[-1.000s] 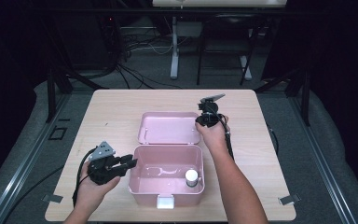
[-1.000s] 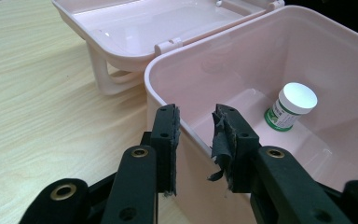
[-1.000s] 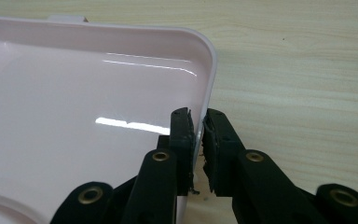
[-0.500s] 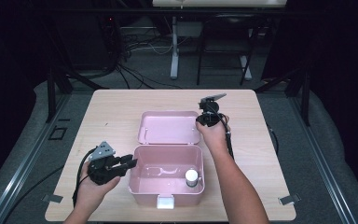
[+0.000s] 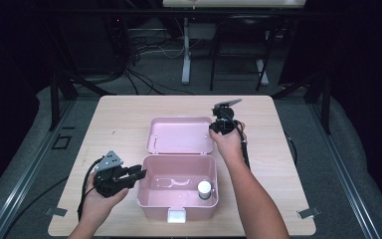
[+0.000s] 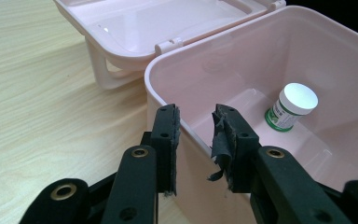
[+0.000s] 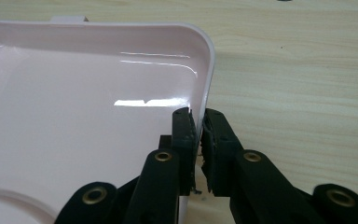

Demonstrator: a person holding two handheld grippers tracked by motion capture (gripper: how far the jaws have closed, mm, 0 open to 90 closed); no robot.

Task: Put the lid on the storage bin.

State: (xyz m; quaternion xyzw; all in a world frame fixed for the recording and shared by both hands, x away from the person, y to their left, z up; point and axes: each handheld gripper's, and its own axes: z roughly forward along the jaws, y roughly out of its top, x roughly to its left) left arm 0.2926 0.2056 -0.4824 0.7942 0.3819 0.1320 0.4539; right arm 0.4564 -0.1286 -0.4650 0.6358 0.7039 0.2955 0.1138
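a pale wooden table (image 5: 129, 124) with rounded corners stands on grey carpet in a dark room, with black cables and metal stand legs on the floor beyond its far edge. near the middle of the top sits an open pink plastic box (image 5: 177, 186); its flat hinged lid (image 5: 181, 135) is thrown back and lies behind the box, inside face up. inside the box, near its right front corner, a small white-capped bottle with a green label (image 6: 291, 106) stands upright.

the left gripper (image 5: 132, 174) is held at the box's left wall. in the left gripper view its jaws straddle that wall's rim, one pad outside and one inside, with a clear gap on both sides — parted, pressing on nothing.

the right gripper (image 5: 219, 125) is at the lid's right edge, toward the far corner. in the right gripper view its jaws are pinched onto the thin rim of the lid, one pad inside it and one outside — a closed grip on the lid.
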